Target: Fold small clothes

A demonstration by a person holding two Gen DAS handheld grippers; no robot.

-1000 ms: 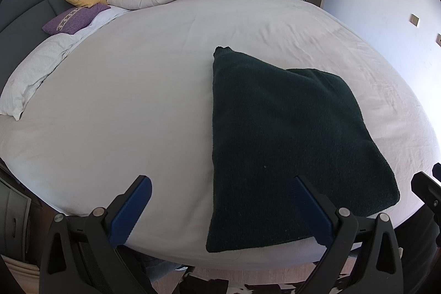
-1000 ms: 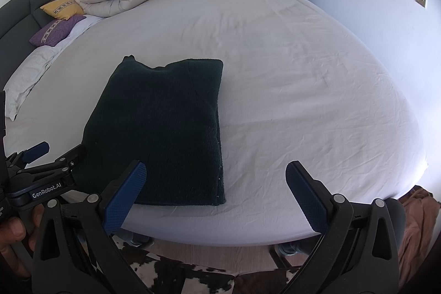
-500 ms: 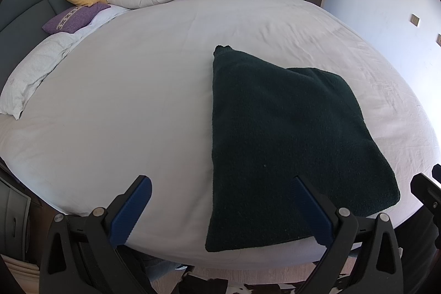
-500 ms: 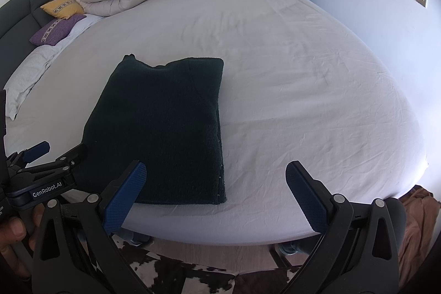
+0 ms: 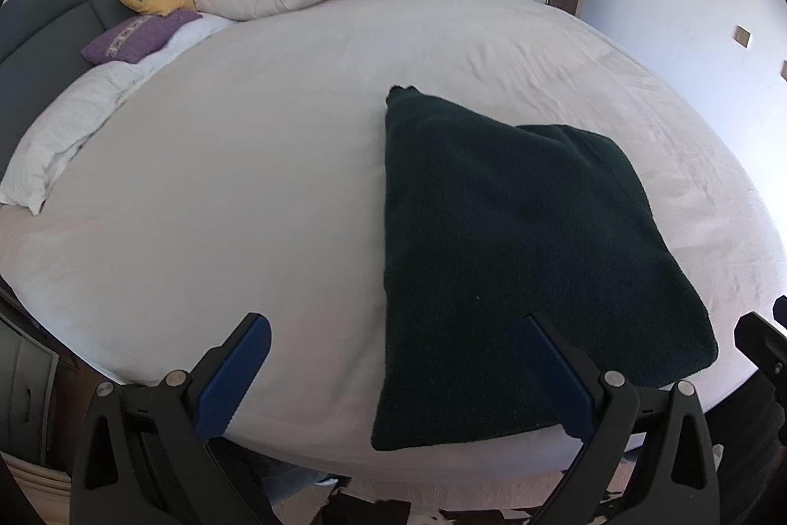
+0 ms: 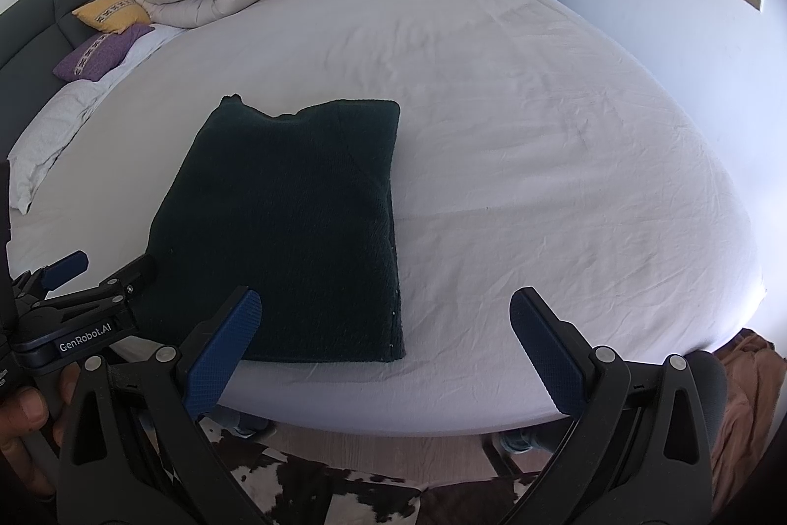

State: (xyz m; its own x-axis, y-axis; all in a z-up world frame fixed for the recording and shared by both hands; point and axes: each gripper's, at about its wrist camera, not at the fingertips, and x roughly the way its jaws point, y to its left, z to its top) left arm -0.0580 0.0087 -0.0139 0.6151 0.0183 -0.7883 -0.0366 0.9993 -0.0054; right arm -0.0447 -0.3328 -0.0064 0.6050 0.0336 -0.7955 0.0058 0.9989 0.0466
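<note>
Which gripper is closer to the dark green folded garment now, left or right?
Left, narrowly. The left gripper hangs at the dark green folded garment near-left corner; the right gripper sits off its near-right corner. Both are open, neither touching it.

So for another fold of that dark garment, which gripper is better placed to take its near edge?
Probably the left gripper: open, its right finger overlaps the dark green garment near its near edge. The right gripper, also open, faces mostly bare sheet beside it.
</note>
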